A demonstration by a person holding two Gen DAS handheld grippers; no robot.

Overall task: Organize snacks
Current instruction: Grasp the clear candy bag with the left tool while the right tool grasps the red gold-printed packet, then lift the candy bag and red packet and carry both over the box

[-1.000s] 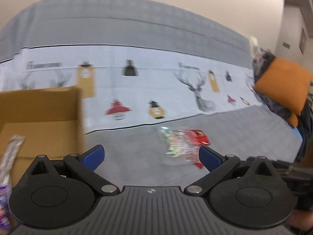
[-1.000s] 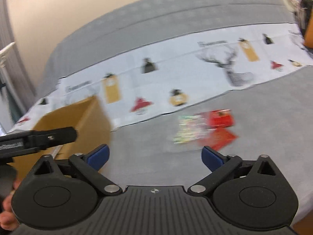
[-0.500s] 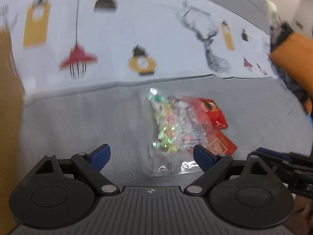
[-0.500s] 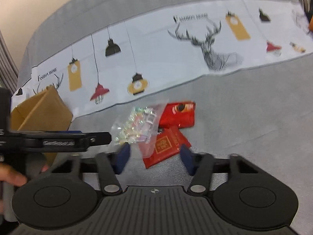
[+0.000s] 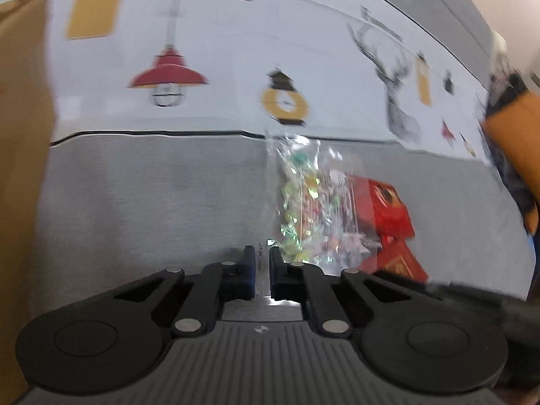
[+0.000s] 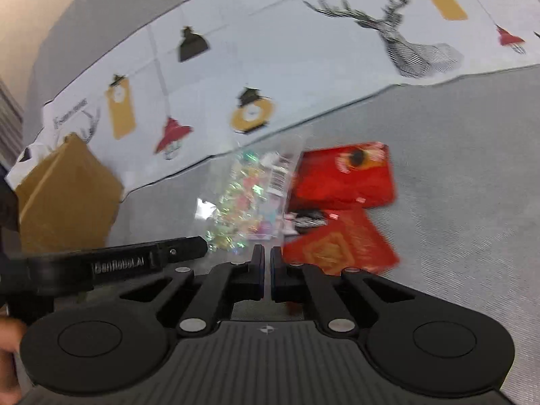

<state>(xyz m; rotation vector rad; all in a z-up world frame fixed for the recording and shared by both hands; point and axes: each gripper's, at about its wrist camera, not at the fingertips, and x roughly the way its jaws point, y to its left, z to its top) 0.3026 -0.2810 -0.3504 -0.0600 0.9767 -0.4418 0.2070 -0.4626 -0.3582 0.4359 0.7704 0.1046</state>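
Note:
A clear bag of shiny wrapped candies (image 5: pixel 310 202) lies on the grey bedcover, overlapping two red snack packets (image 5: pixel 384 209). My left gripper (image 5: pixel 262 253) is at the bag's near left corner. Its jaws are closing, and the bag's printed film edge sits pinched between them. In the right wrist view the same bag (image 6: pixel 246 202) lies left of the upper red packet (image 6: pixel 344 175) and the lower red packet (image 6: pixel 341 246). My right gripper (image 6: pixel 266 253) is closing to a thin slit. The lower packet's corner touches its right fingertip, and nothing shows between the pads.
A brown cardboard box (image 5: pixel 20 135) stands at the left, also seen as the box (image 6: pixel 64 195). A white printed cloth (image 5: pixel 236 50) runs across the bed behind the snacks. An orange cushion (image 5: pixel 513 128) lies far right. A person's hand (image 6: pixel 8 337) holds the left tool.
Both grippers came down and forward onto the snack pile. Their jaws went from wide open to nearly together. The box slid toward the left edge of both views.

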